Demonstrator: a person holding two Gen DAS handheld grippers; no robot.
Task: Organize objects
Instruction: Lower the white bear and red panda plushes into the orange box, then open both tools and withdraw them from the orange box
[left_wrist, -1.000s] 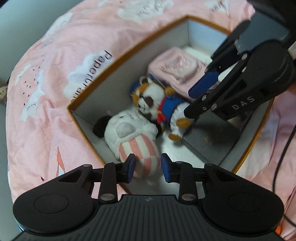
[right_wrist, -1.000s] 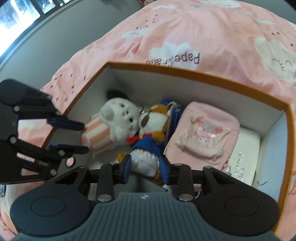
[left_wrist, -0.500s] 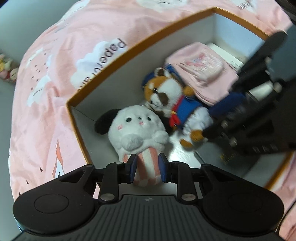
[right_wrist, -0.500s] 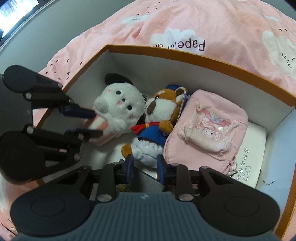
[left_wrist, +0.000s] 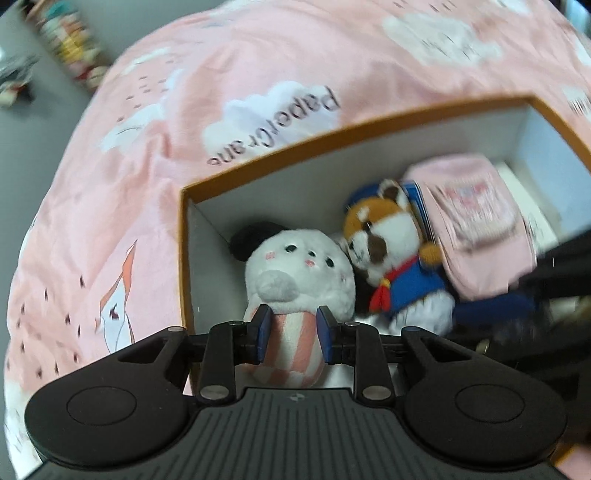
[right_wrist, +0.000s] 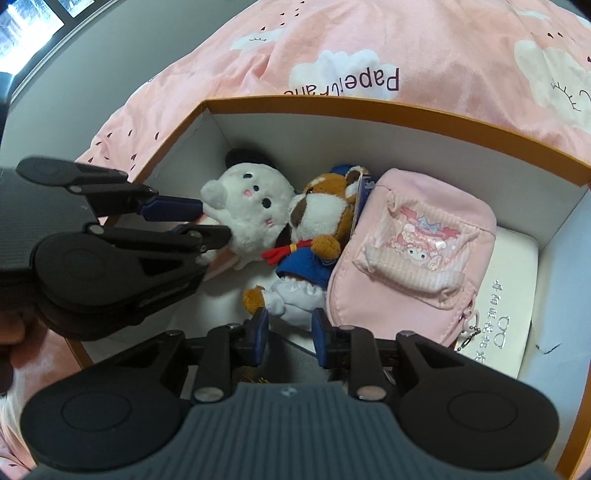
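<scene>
While the left gripper (left_wrist: 290, 334) has its blue pads pressed on both sides of the striped lower body of the white plush (left_wrist: 297, 275), the toy lies in the near left corner of the orange-edged box (left_wrist: 258, 173), with its head against the brown plush in the blue sailor suit (left_wrist: 397, 258). The right gripper (right_wrist: 288, 336) is low in the same box with its jaws narrow. The white bottom of the brown plush sits just in front of its pads, but I cannot tell if the pads really press on it or only stand around it. Beside the brown plush lies a pink pouch (right_wrist: 410, 258), and under the pouch's far side a white case (right_wrist: 513, 291) lies against the right wall. The box rests on a pink bedcover (left_wrist: 184, 110) with clouds printed on it. I judge that the step in hand is to settle the two plush toys neatly side by side. To do it well, the left gripper should keep a soft hold on the striped part, because the filling gives way and the toy can slip or turn. It should push the toy gently toward the corner without dragging the brown plush along. Both grippers work close together, so they should move one at a time to avoid knocking each other.
</scene>
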